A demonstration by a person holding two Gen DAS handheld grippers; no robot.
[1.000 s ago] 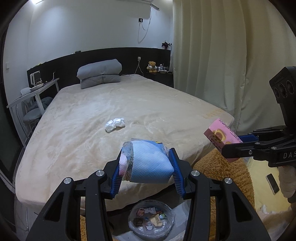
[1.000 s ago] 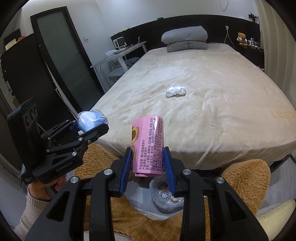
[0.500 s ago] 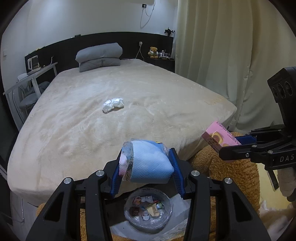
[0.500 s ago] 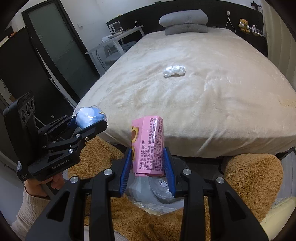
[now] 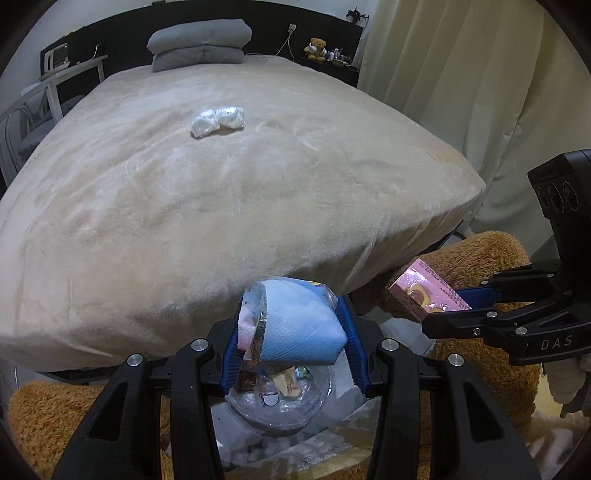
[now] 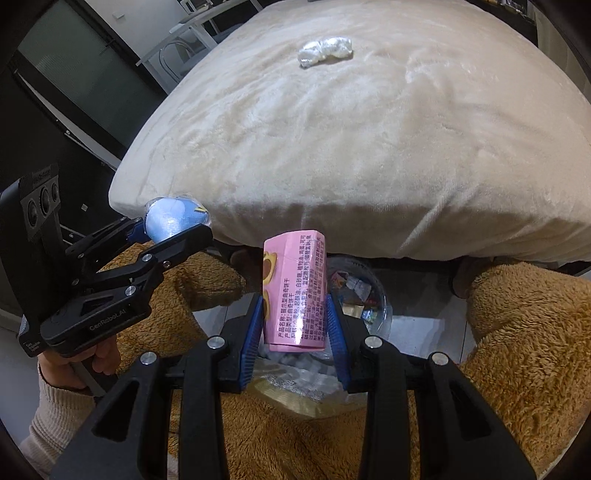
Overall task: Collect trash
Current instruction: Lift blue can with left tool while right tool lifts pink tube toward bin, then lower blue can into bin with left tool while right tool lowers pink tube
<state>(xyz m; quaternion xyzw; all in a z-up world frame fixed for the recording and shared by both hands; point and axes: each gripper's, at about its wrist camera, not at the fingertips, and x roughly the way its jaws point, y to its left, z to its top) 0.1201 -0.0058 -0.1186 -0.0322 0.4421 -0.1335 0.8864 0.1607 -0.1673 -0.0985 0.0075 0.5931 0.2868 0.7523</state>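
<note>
Bed [image 5: 258,192], crumpled white wrapper [image 5: 218,120]

In front of me spreads a wide bed under a plush cream blanket [image 5: 229,192], its near edge bulging over the floor. At its head lie two stacked grey pillows [image 5: 199,44] against a long black headboard panel [image 5: 122,33]. To the left stands a white metal-framed desk [image 5: 70,74] with a chair tucked beside it. On the right hangs a pale cream curtain [image 5: 461,74], and a small brown teddy bear [image 5: 314,48] sits on the dark shelf by the headboard. A shaggy tan-brown rug [image 6: 517,350] covers the floor below me. Far left in my right-hand view is a dark frosted-glass door [image 6: 74,74].
</note>
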